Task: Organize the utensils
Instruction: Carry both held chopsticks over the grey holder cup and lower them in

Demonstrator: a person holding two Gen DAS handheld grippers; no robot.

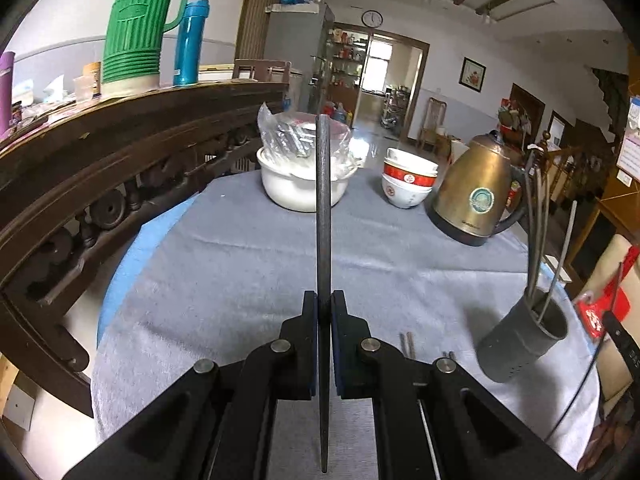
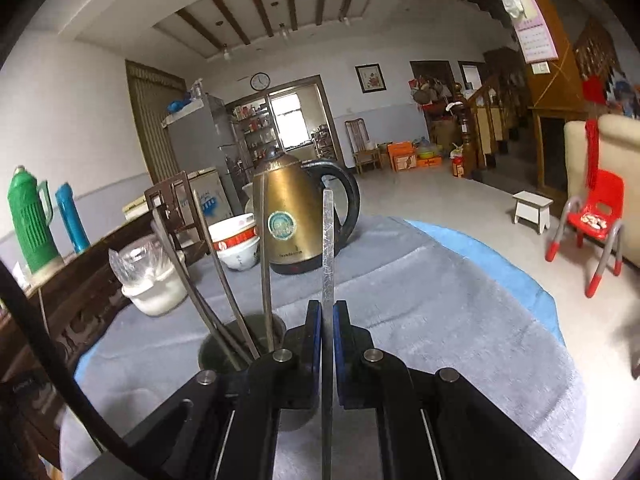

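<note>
Between right gripper (image 2: 327, 316) fingers: steel utensil (image 2: 328, 248), upright.

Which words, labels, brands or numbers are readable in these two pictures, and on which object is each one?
None reads clearly.
Kettle: round sticker and a brand line near the base, too blurred.
Stacked bowls: red band with a round mark, unreadable.
Wall calendar: number grid too small.
Wall clock: no legible numerals.
</note>
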